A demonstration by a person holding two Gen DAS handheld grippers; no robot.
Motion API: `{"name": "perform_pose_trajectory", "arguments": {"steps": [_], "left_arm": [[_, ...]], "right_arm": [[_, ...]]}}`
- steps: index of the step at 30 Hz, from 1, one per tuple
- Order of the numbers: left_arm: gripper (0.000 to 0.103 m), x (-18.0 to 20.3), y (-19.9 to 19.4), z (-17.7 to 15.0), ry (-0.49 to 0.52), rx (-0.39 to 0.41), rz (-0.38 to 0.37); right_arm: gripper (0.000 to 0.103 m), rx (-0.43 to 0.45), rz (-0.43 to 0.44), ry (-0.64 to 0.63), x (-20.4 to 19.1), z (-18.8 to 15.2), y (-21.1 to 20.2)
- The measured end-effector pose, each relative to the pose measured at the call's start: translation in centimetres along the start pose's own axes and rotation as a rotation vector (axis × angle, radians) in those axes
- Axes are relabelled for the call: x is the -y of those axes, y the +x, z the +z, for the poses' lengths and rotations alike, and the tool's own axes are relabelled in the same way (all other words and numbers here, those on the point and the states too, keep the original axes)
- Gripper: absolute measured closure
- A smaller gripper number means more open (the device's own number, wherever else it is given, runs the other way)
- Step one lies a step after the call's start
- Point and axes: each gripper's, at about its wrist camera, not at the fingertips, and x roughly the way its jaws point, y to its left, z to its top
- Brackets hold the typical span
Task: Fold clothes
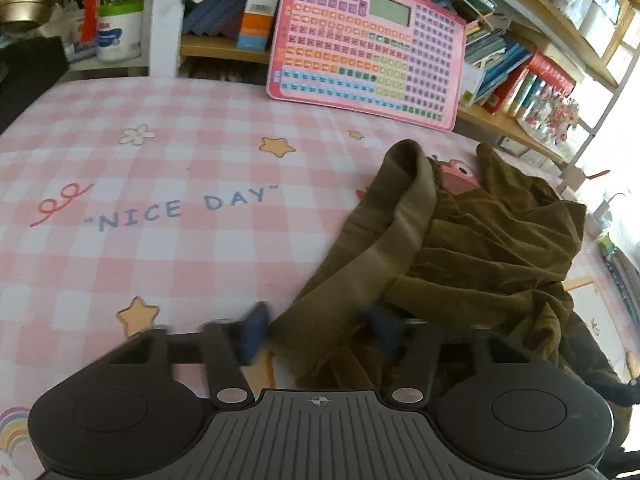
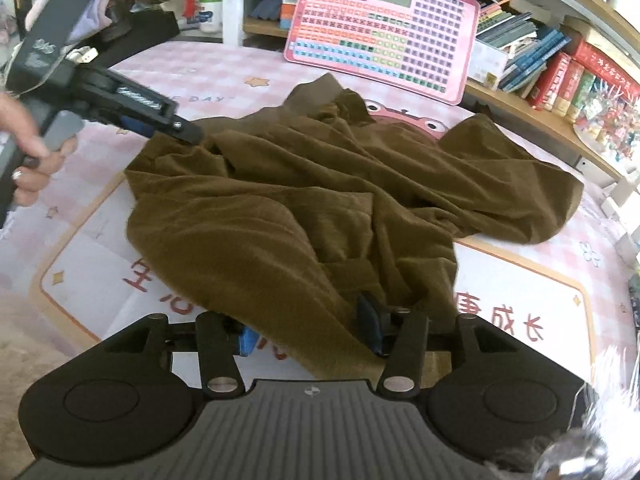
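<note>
Two black grippers, each with two blue pads. Left gripper [image 1: 316,330]: jaws apart, straddling a corner of the one garment [image 2: 320,200], pads not pressing it. Right gripper [image 2: 310,330]: jaws apart over the near hem. Garment: olive, soft, rumpled, with a ribbed band, lying on a pink checked cloth [image 1: 140,240]. One pink keyboard toy [image 1: 368,44] leans behind.

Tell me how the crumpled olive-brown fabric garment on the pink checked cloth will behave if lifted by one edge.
The olive-brown garment will probably be floppy: it lies in soft folds and drapes between the right gripper's fingers. It likely hangs and trails rather than holding shape. Its matte, slightly fuzzy surface suggests it drags and bunches on the pink checked cloth rather than sliding freely.
</note>
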Motion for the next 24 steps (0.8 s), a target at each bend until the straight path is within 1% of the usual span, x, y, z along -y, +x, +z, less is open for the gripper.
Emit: {"name": "perform_pose_trajectory", "arguments": {"steps": [1, 2, 3, 4, 6, 8, 10, 12, 14, 16, 19, 21, 24], "left_arm": [[0.083, 0.0, 0.0, 0.0, 0.001, 0.002, -0.004], [0.091, -0.3, -0.2, 0.1, -0.006, 0.008, -0.017], [0.092, -0.5, -0.5, 0.1, -0.013, 0.014, -0.030], [0.093, -0.8, -0.8, 0.1, -0.020, 0.026, -0.036], [0.093, -1.6, -2.2, 0.0, -0.043, 0.081, -0.019], [0.093, -2.9, -3.8, -0.3, -0.088, 0.131, 0.013], [0.093, -4.5, -5.5, -0.5, -0.133, 0.163, 0.052], [0.093, -6.2, -7.1, -0.8, -0.182, 0.186, 0.103], [0.093, -7.9, -8.2, -1.6, -0.230, 0.188, 0.158], [0.092, -9.2, -8.9, -2.6, -0.264, 0.175, 0.196], [0.092, -10.3, -9.7, -3.8, -0.292, 0.160, 0.230], [0.091, -10.5, -10.2, -4.4, -0.298, 0.159, 0.237], [0.091, -10.5, -10.5, -4.9, -0.301, 0.154, 0.252]], "right_arm": [[0.058, -0.005, -0.004, 0.004, -0.1, 0.0, 0.2], [0.060, -0.010, -0.005, 0.016, 0.0, 0.1, 0.4], [0.063, -0.017, -0.007, 0.031, 0.2, 0.1, 0.7], [0.065, -0.024, -0.003, 0.042, 0.3, 0.3, 1.1], [0.071, -0.034, -0.011, 0.038, 0.3, 0.6, 1.8], [0.075, -0.030, -0.011, 0.012, 0.1, 1.3, 2.6], [0.077, -0.015, 0.009, -0.013, -0.5, 2.2, 3.2], [0.077, 0.004, 0.037, -0.051, -1.5, 3.4, 4.0], [0.077, 0.026, 0.067, -0.107, -2.9, 4.5, 4.8], [0.077, 0.040, 0.093, -0.174, -4.4, 5.3, 5.4], [0.075, 0.049, 0.119, -0.258, -6.1, 5.7, 5.4], [0.069, 0.050, 0.142, -0.312, -6.8, 5.5, 4.9], [0.063, 0.059, 0.179, -0.399, -7.8, 5.1, 3.9]]}}
